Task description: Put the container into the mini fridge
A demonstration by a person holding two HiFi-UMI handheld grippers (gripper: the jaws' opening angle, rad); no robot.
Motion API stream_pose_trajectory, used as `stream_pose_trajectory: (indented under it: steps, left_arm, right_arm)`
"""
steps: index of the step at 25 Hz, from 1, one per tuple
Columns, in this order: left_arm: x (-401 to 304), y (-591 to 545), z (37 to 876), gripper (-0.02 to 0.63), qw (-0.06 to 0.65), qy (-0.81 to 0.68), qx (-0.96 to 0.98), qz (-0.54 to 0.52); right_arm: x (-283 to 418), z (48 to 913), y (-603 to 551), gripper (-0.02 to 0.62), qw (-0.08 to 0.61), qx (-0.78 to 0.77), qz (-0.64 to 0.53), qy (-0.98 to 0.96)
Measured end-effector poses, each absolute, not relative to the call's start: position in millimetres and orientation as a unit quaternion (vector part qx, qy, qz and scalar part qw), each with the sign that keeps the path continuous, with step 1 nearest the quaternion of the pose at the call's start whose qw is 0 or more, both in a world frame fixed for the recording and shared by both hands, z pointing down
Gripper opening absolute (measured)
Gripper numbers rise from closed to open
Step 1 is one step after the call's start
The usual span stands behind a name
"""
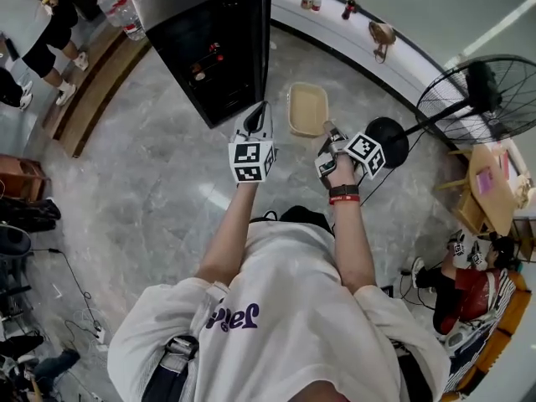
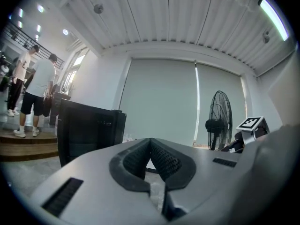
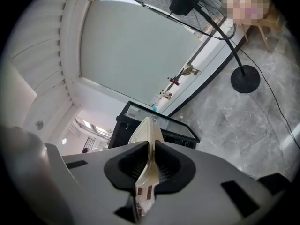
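The beige, shallow container (image 1: 306,108) hangs above the marble floor, to the right of the black mini fridge (image 1: 211,48). My right gripper (image 1: 330,132) is shut on the container's near rim; in the right gripper view the container (image 3: 147,127) stands edge-on between the pads, with the mini fridge (image 3: 182,133) behind it. My left gripper (image 1: 257,112) is shut with nothing in it and points at the fridge's front right corner. In the left gripper view my left gripper (image 2: 150,142) has its pads touching, and the fridge (image 2: 88,129) stands to the left. Whether the fridge door is open, I cannot tell.
A standing fan (image 1: 489,95) with a round black base (image 1: 388,141) stands at the right, its cable on the floor. A white ledge (image 1: 352,38) with bottles runs behind. A wooden step (image 1: 90,95) and people stand at the left. Someone sits by a wooden table (image 1: 492,184) at the right.
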State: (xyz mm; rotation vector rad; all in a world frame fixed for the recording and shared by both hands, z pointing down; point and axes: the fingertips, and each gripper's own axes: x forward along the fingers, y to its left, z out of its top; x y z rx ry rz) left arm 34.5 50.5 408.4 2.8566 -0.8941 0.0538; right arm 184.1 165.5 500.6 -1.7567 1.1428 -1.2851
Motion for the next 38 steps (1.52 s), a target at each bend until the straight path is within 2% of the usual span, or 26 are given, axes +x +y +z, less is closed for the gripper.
stream_pose_trajectory:
  steps: [13, 21, 38]
  left_arm:
    - [2.0, -53.0, 407.4, 0.020, 0.076, -0.417, 0.906, 0.008]
    - [9.2, -126.8, 402.9, 0.020, 0.060, -0.487, 0.871, 0.007]
    - [21.8, -193.1, 410.8, 0.020, 0.063, -0.576, 0.815, 0.010]
  right_arm:
    - [165.3, 503.9, -0.4, 0.057, 0.261, -0.596, -0.544, 0.530]
    - [168.1, 500.1, -109.3, 0.057, 0.224, -0.538, -0.561, 0.588]
    - [194.1, 519.5, -197.4, 0.057, 0.160, -0.501, -0.583, 0.619]
